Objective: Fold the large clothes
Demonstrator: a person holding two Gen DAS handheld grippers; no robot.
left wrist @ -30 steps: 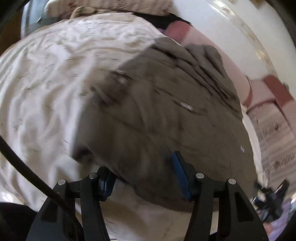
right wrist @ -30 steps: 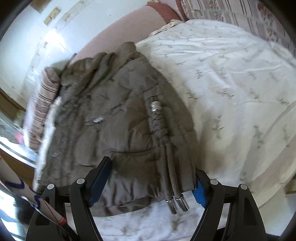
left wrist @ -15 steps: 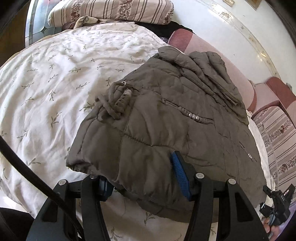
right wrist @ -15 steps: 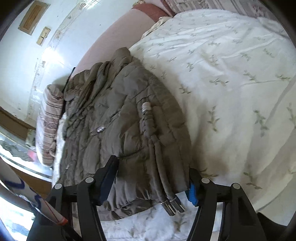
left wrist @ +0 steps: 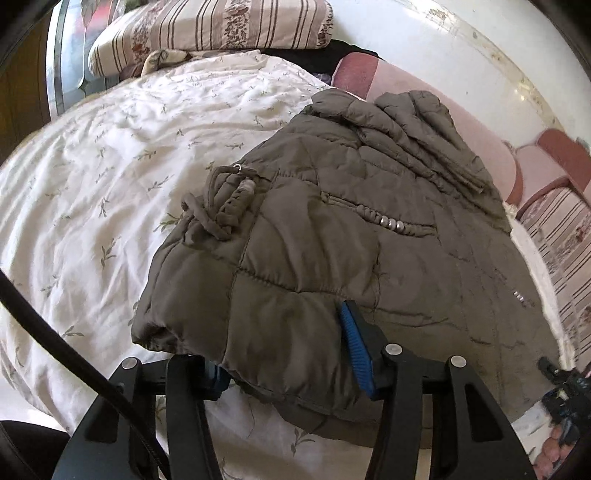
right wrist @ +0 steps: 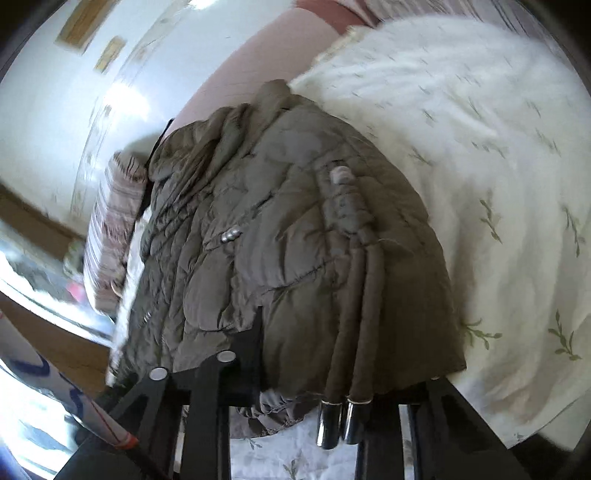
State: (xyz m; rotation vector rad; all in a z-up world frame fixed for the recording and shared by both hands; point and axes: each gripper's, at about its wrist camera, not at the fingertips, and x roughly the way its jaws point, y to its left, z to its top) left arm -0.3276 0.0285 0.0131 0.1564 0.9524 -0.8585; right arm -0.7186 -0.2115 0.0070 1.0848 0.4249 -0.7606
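An olive-brown quilted jacket [left wrist: 332, 236] lies folded on a white bed cover with a leaf print [left wrist: 92, 177]. My left gripper [left wrist: 284, 354] is open, its jaws wide on either side of the jacket's near hem; the left finger is partly under the fabric. In the right wrist view the jacket [right wrist: 280, 240] fills the middle, with two drawcords ending in metal tips [right wrist: 340, 421] hanging at its near edge. My right gripper [right wrist: 343, 369] is open, its jaws astride that near edge, the right finger mostly hidden under the fabric.
Striped pillows [left wrist: 210, 33] lie at the head of the bed. A pink padded headboard [left wrist: 436, 96] and white wall stand behind the jacket. A striped cushion [right wrist: 110, 229] sits at the bed's far side. The other gripper shows at the lower right of the left wrist view [left wrist: 565, 384].
Both grippers have moved forward over the jacket's near edge. The right gripper has pushed in further, so the fabric now covers its right finger; its view is blurred by motion.
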